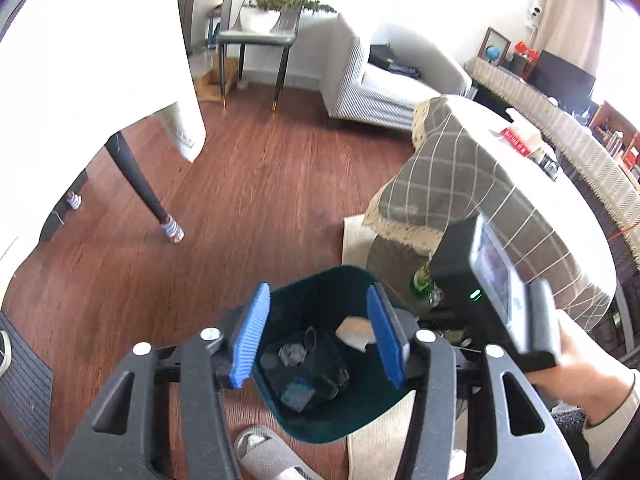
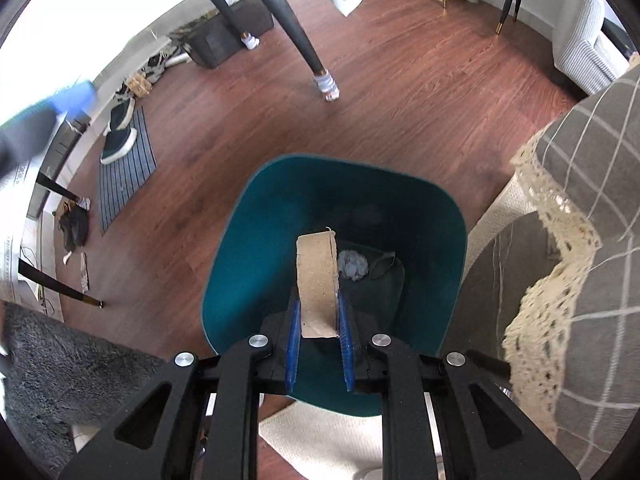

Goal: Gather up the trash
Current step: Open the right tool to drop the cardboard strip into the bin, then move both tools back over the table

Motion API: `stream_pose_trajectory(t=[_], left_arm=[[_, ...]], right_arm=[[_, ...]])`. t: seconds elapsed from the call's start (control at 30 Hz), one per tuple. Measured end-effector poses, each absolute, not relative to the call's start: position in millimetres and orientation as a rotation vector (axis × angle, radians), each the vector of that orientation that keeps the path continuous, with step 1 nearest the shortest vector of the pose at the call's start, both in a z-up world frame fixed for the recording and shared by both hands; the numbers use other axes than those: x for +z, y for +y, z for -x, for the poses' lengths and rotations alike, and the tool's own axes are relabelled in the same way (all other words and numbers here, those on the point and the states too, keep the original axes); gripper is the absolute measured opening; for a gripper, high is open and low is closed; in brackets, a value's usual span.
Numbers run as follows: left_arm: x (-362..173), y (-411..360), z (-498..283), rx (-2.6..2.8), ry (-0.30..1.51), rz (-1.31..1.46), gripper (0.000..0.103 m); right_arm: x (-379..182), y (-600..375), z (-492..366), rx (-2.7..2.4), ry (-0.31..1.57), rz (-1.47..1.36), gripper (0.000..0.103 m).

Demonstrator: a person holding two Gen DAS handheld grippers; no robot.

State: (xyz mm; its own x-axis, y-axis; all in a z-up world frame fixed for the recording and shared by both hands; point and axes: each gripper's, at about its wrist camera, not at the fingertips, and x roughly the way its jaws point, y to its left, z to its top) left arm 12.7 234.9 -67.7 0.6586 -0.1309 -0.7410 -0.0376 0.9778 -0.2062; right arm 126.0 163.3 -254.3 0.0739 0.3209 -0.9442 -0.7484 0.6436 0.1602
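A teal trash bin [image 2: 256, 216] stands on the wood floor; it also shows in the left wrist view [image 1: 320, 284]. My right gripper [image 2: 318, 340] is shut on a cardboard roll [image 2: 316, 280] and holds it over the bin's opening. The roll also shows in the left wrist view [image 1: 354, 332]. My left gripper [image 1: 316, 332] is open and empty above the bin. Crumpled paper [image 2: 352, 266] and dark scraps lie at the bin's bottom. A green bottle [image 1: 424, 284] shows behind the right gripper's body.
A low table with a grey checked, lace-edged cloth [image 2: 592, 200] stands right of the bin on a cream rug [image 2: 328, 432]. Black table legs [image 2: 296, 32], a striped mat with shoes [image 2: 124, 160], a grey shaggy rug [image 2: 60, 380], a sofa [image 1: 380, 84] and a chair [image 1: 256, 36] surround the floor.
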Motion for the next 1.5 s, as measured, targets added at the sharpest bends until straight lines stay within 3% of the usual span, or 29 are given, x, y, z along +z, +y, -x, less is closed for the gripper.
stream_pose_trajectory(t=[0.13, 0.33, 0.47, 1.2, 1.5], left_arm=[[-56, 231, -11, -0.067, 0.824, 0.209, 0.039], [-47, 227, -12, -0.073, 0.805, 0.205, 0.039], [-44, 223, -13, -0.071, 0.793, 0.209, 0.039], [11, 178, -24, -0.065, 0.648, 0.173, 0.042], [28, 142, -36, -0.104, 0.601, 0.168, 0.053]], right_arm=[[-266, 161, -123, 0.822, 1.283, 0.448, 0.017], [-278, 152, -122, 0.780, 1.323, 0.478, 0.019], [-276, 144, -119, 0.791, 1.320, 0.457, 0.043], [-174, 108, -89, 0.958, 1.047, 0.346, 0.039], [-127, 67, -89, 0.931, 0.874, 0.282, 0.036]])
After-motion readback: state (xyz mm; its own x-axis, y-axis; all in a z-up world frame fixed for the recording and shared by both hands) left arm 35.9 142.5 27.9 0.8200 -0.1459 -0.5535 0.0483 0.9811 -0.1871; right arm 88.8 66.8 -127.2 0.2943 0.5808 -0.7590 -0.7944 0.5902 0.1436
